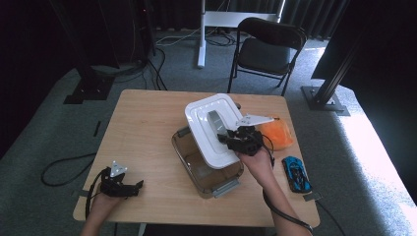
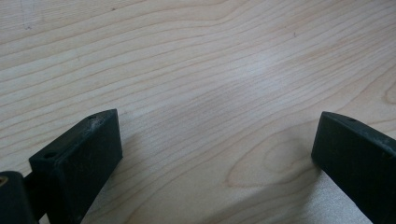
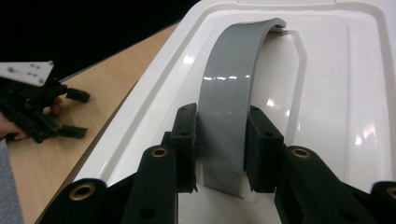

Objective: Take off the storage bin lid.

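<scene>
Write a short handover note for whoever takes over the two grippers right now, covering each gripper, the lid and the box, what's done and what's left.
Right gripper: shut on the grey handle of the white lid, holding the lid tilted above the clear box.
Left gripper: open, holding nothing, over bare wood at the near left of the table.
Other things: an orange object and a blue toy car lie on the table right of the box.
Done: the lid is gripped and sits off the box rim.
Left: whether the lid goes on or comes off cannot be told; either seat it squarely or set it aside.
</scene>
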Motion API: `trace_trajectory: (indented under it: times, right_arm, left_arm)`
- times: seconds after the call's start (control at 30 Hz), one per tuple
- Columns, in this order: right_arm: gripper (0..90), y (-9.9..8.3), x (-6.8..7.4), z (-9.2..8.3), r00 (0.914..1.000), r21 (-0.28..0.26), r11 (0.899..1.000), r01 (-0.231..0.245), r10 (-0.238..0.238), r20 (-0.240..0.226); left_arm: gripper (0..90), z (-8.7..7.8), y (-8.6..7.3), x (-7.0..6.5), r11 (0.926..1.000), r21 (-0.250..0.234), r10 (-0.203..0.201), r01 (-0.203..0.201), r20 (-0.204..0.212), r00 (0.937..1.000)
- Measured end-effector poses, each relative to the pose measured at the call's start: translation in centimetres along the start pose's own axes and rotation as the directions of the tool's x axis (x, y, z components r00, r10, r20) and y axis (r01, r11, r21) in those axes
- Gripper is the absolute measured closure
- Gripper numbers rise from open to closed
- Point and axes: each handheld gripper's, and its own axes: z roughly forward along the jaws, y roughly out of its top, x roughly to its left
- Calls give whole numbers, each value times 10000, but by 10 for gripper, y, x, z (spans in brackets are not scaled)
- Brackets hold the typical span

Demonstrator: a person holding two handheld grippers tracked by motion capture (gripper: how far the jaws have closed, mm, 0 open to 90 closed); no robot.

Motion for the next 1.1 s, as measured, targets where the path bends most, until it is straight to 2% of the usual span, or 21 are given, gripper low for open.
trace_trajectory:
  times: [0.2, 0.5, 1.1]
  right_arm:
    - [684, 4, -9, 0, 9996, -71, 9998, -164, 165, 227]
    - [684, 11, -31, 3, 9969, 24, 9989, -463, 460, 635]
    - [684, 14, -71, 18, 9834, -26, 9933, -1151, 1143, 1411]
  left_arm:
    - [22, 0, 0, 0, 10000, -9, -1, 1, -3, 10000]
    - [22, 0, 0, 0, 10000, -21, -8, 8, -8, 10000]
    - [22, 0, 0, 0, 10000, 2, -18, 18, 9, 10000]
